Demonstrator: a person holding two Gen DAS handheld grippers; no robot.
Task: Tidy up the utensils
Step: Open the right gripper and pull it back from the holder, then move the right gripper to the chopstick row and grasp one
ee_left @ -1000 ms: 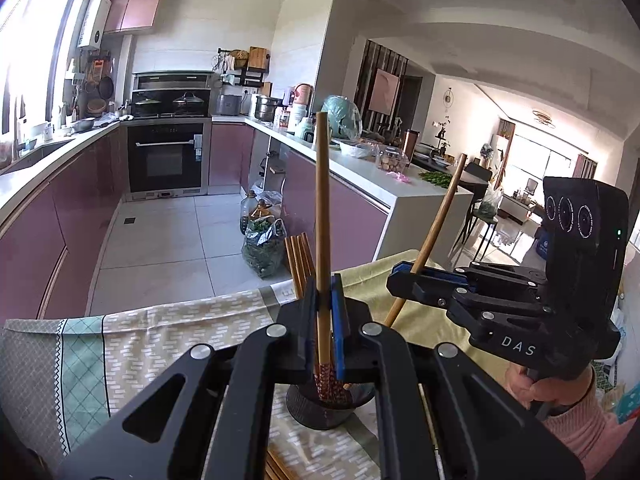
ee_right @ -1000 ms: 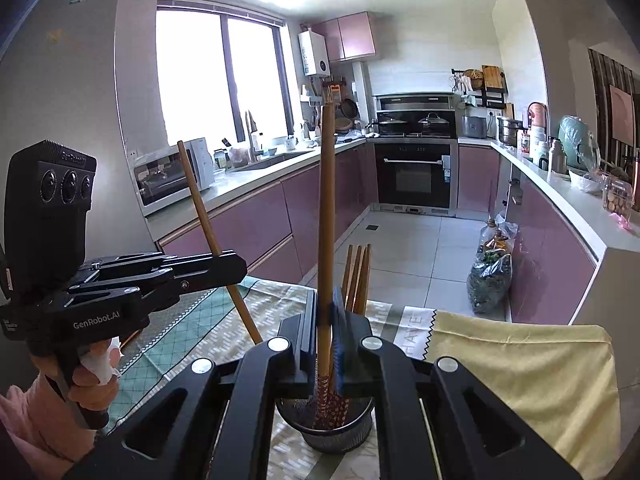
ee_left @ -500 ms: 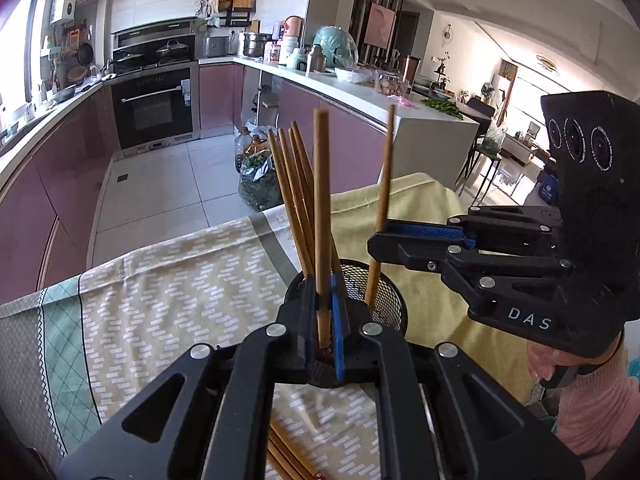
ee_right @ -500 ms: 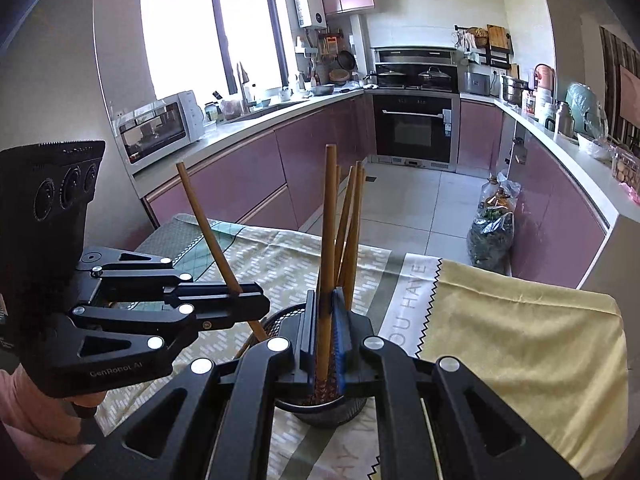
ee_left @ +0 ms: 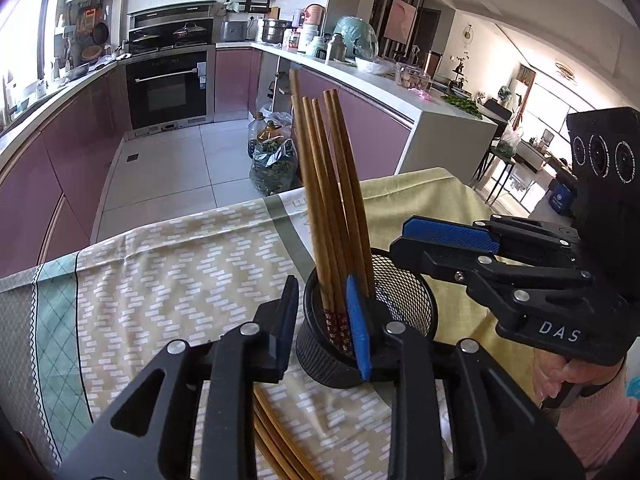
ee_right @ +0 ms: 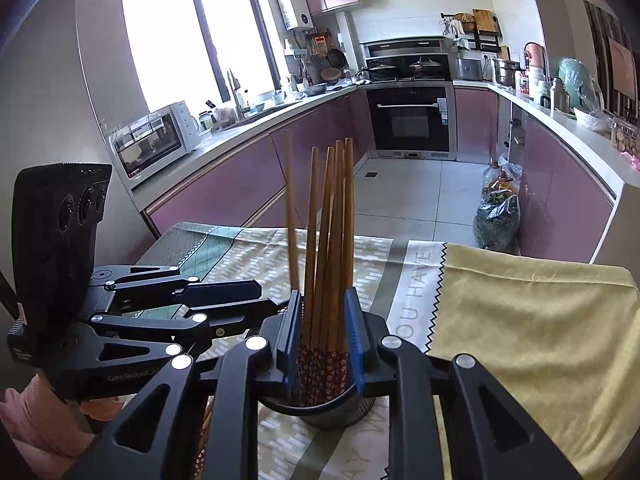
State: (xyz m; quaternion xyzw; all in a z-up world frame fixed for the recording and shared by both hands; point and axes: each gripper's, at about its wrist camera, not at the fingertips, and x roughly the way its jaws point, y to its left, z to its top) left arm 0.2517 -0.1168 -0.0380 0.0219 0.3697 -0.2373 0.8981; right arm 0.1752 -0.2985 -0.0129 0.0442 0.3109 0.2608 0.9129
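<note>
A black mesh cup (ee_left: 404, 300) stands on the tablecloth and holds several wooden chopsticks (ee_left: 332, 200) upright, patterned ends down. My left gripper (ee_left: 324, 320) is open right over the cup's near rim, holding nothing. My right gripper (ee_right: 322, 332) is open on either side of the chopstick bundle (ee_right: 332, 232) above the cup (ee_right: 332, 412), holding nothing. The right gripper also shows in the left wrist view (ee_left: 452, 240), just right of the cup. The left gripper shows in the right wrist view (ee_right: 256, 300), left of the cup.
More chopsticks (ee_left: 280, 448) lie loose on the patterned tablecloth (ee_left: 180, 272) under my left gripper; they also show in the right wrist view (ee_right: 204, 436). The cloth's yellow part (ee_right: 532, 320) hangs over the table's far right edge. Kitchen counters and floor lie beyond.
Both grippers have opened and let go of their chopsticks, which now stand in the cup with the others. Both grippers have come lower and closer to the cup.
</note>
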